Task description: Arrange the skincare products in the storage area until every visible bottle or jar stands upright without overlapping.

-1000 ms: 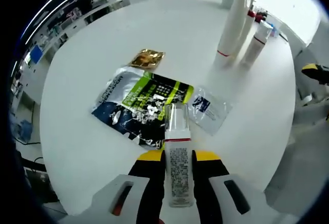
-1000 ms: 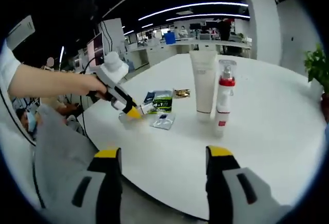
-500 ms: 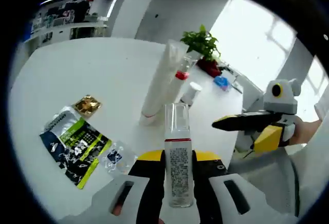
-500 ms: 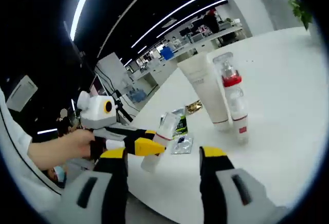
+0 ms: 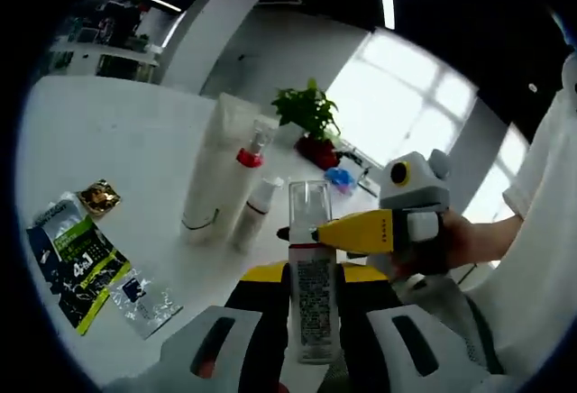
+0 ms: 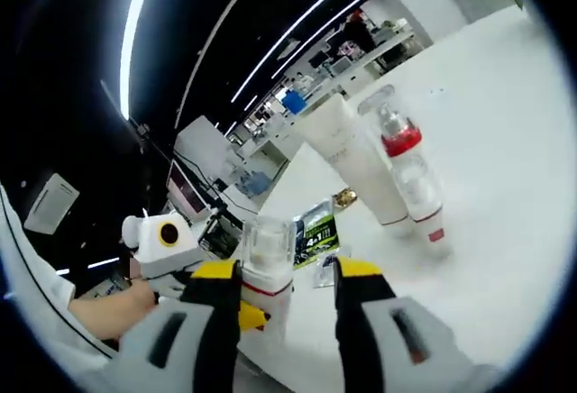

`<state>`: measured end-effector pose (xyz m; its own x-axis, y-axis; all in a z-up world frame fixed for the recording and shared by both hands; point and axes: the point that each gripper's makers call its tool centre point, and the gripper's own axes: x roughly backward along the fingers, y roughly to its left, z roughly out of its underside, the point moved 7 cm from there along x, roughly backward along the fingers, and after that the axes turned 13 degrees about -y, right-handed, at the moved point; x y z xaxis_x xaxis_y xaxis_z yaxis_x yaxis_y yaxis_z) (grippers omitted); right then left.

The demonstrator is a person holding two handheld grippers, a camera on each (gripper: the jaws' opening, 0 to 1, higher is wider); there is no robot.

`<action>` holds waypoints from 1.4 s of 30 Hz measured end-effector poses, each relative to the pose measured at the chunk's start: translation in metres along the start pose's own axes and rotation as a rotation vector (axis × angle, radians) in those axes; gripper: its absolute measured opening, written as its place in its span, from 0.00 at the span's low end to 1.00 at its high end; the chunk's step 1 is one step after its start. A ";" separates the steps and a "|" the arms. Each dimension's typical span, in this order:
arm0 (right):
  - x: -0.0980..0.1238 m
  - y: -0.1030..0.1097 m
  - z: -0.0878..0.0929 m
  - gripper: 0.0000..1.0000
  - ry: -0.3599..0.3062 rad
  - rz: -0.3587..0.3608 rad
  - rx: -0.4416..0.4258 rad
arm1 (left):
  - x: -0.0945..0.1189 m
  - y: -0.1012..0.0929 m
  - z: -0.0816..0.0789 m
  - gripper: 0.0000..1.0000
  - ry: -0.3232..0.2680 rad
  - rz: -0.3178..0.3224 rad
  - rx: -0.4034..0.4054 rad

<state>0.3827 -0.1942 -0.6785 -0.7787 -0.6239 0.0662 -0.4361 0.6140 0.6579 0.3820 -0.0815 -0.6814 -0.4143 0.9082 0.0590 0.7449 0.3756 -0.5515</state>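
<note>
Both views face the white tube closely.

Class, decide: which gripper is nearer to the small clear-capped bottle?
Left. The left gripper is shut on the small clear-capped bottle; the right gripper is open, its jaws either side of the cap.

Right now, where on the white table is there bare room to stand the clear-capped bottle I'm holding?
The bare table beyond the sachets and left of the tall white tube looks open. It is crowded around the tube, the red-collared pump bottle and the small bottle, and where the green packet and clear sachet lie. The left gripper holds the clear-capped bottle.
</note>
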 end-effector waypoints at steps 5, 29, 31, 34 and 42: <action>-0.002 0.004 -0.003 0.34 -0.032 -0.048 0.000 | -0.004 -0.002 0.000 0.17 -0.001 0.026 0.028; -0.007 0.012 0.011 0.21 0.088 -0.098 0.677 | -0.017 0.013 0.031 0.16 0.350 -0.038 -0.379; -0.007 0.010 0.017 0.21 0.099 -0.084 0.699 | -0.020 0.017 0.039 0.16 0.370 -0.036 -0.403; -0.005 0.001 0.021 0.21 0.085 -0.053 0.703 | -0.025 0.020 0.046 0.17 0.373 -0.043 -0.429; -0.002 -0.013 0.016 0.21 0.042 -0.030 0.673 | -0.034 0.030 0.049 0.17 0.372 -0.070 -0.498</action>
<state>0.3827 -0.1927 -0.6988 -0.7499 -0.6550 0.0932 -0.6535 0.7553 0.0497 0.3929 -0.1097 -0.7409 -0.3278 0.8484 0.4157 0.9142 0.3958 -0.0870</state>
